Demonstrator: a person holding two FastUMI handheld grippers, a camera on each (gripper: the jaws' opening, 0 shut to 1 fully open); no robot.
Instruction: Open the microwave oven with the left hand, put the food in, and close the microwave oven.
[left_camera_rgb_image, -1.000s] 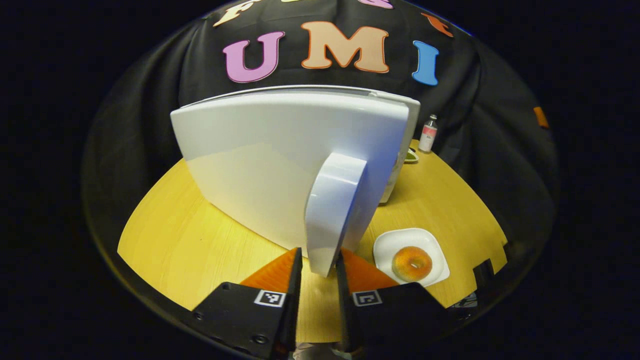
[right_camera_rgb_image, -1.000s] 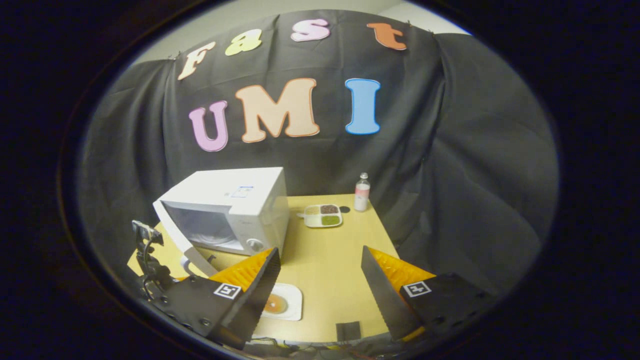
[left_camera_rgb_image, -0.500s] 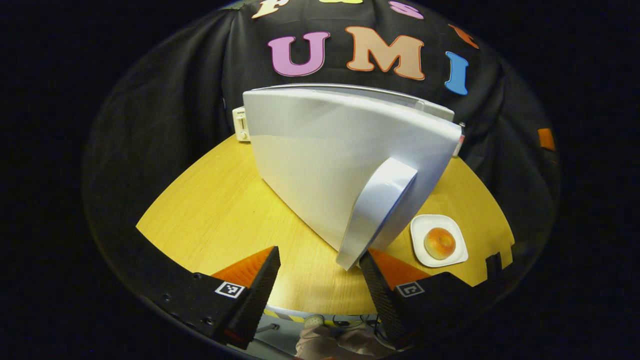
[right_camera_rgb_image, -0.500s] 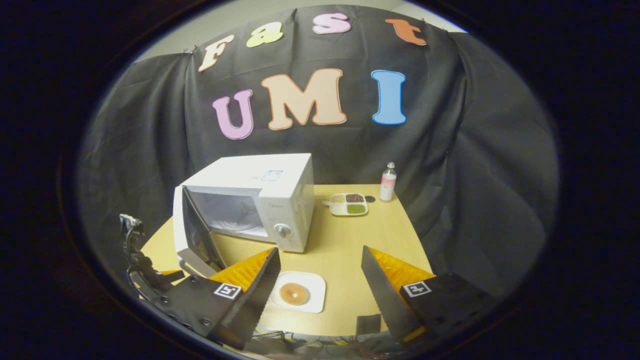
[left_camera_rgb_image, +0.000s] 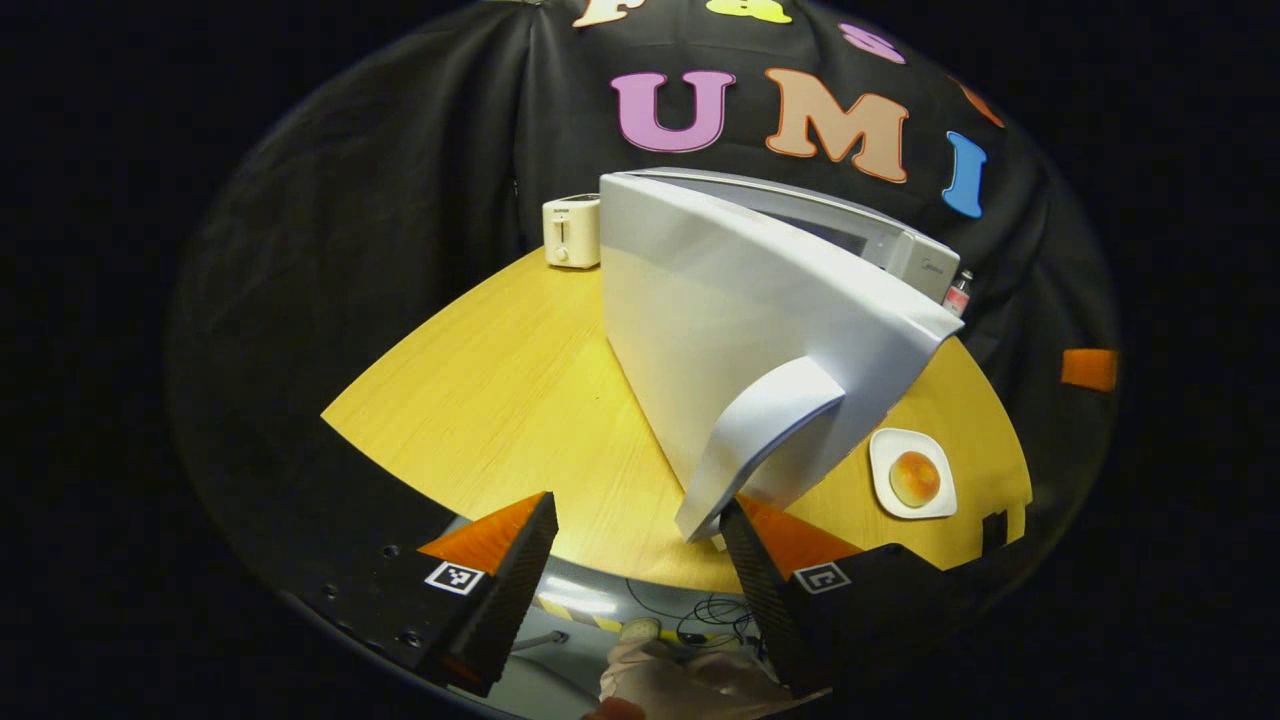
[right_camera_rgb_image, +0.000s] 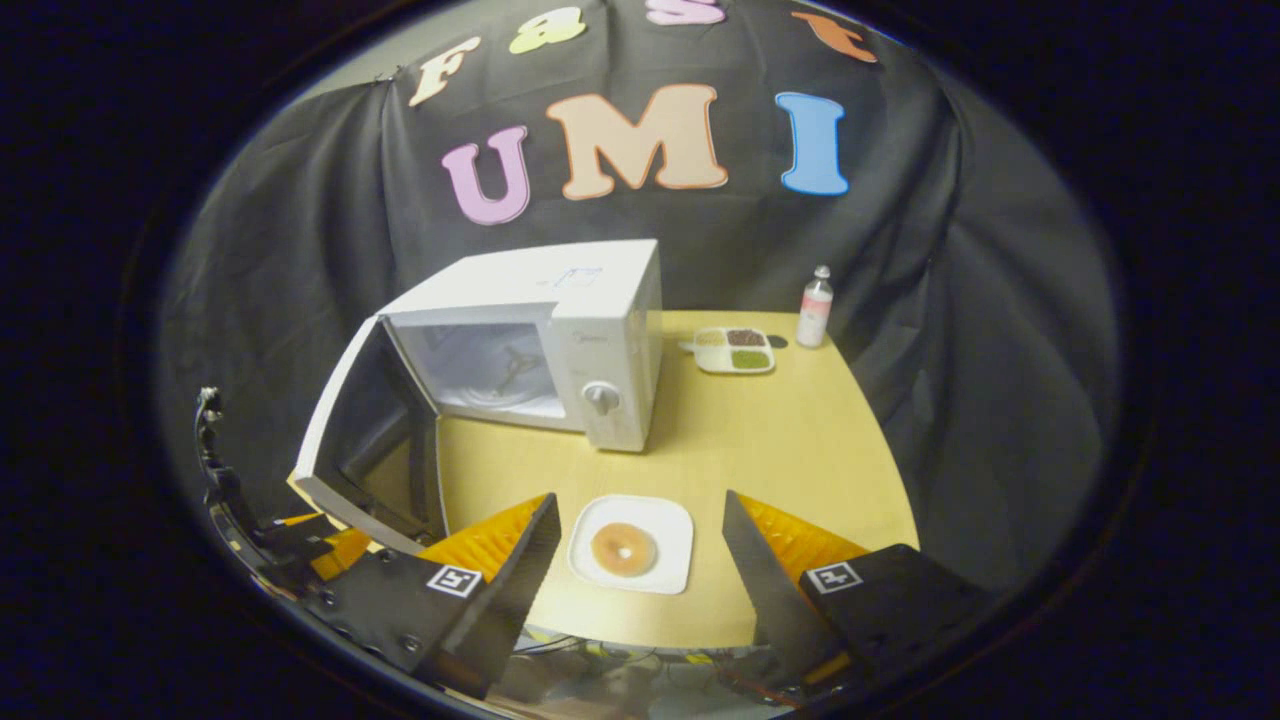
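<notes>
The white microwave (right_camera_rgb_image: 600, 330) stands on the wooden table (right_camera_rgb_image: 790, 450) with its door (right_camera_rgb_image: 350, 440) swung wide open and the cavity (right_camera_rgb_image: 480, 365) showing. In the left gripper view the door (left_camera_rgb_image: 720, 330) is seen from outside; the lower end of its handle (left_camera_rgb_image: 755, 440) lies just beside one finger of my left gripper (left_camera_rgb_image: 635, 560), which is open and holds nothing. A doughnut (right_camera_rgb_image: 624, 549) lies on a white plate (right_camera_rgb_image: 670, 520) in front of the microwave. My right gripper (right_camera_rgb_image: 640, 570) hovers open just above and before that plate. The plate (left_camera_rgb_image: 885, 450) also lies right of the door.
A small toaster (left_camera_rgb_image: 571, 231) stands at the table's far corner behind the door. A sectioned tray of food (right_camera_rgb_image: 738, 350) and a bottle (right_camera_rgb_image: 815, 308) sit at the back right. My left gripper (right_camera_rgb_image: 300, 535) is at the door's outer edge, near the table's front edge.
My left gripper let go of the door handle and opened; the door swung wider. My right gripper moved forward and down until the plate lies between its fingers' line.
</notes>
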